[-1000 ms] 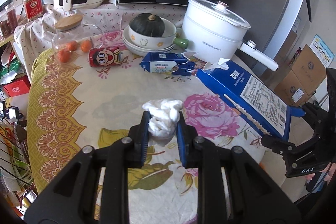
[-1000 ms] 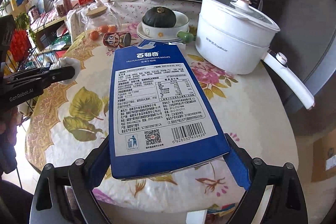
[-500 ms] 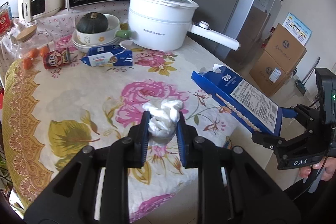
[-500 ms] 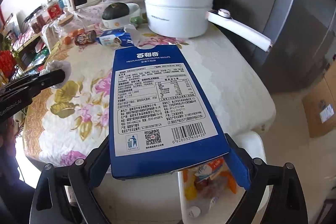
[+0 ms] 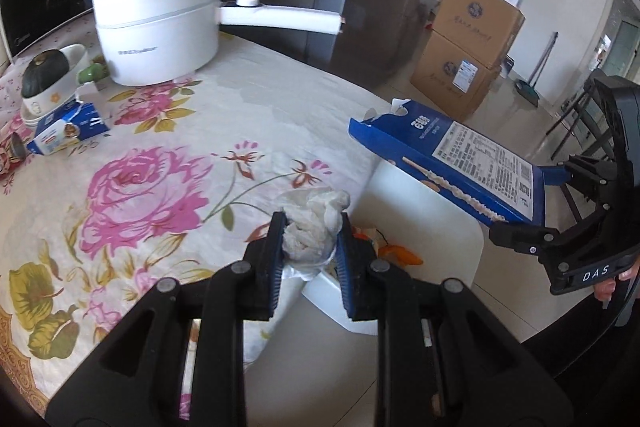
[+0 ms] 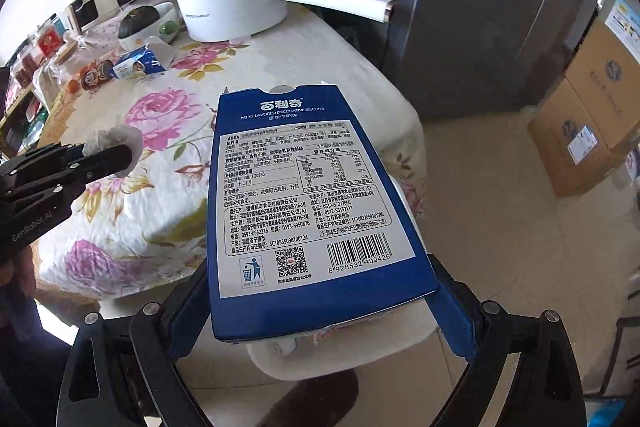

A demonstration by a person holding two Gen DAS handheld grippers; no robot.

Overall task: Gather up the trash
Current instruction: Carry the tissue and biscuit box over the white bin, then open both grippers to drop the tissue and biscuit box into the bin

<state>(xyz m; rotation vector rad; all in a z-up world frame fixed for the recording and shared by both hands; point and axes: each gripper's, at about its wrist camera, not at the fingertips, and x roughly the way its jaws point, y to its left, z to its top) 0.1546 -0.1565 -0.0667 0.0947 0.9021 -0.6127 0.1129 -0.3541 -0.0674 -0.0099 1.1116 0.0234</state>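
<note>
Above the white bin (image 5: 420,227) beside the desk (image 5: 168,147), the left tongs (image 5: 310,247) pinch a crumpled tissue (image 5: 314,227) between blue pads; the right tongs (image 6: 320,311) clamp a blue biscuit box (image 6: 304,195), held flat over the same bin; back from the bin on the desk stand a white pot (image 5: 160,27), a milk carton (image 5: 68,129) and a bowl (image 5: 60,75).
</note>
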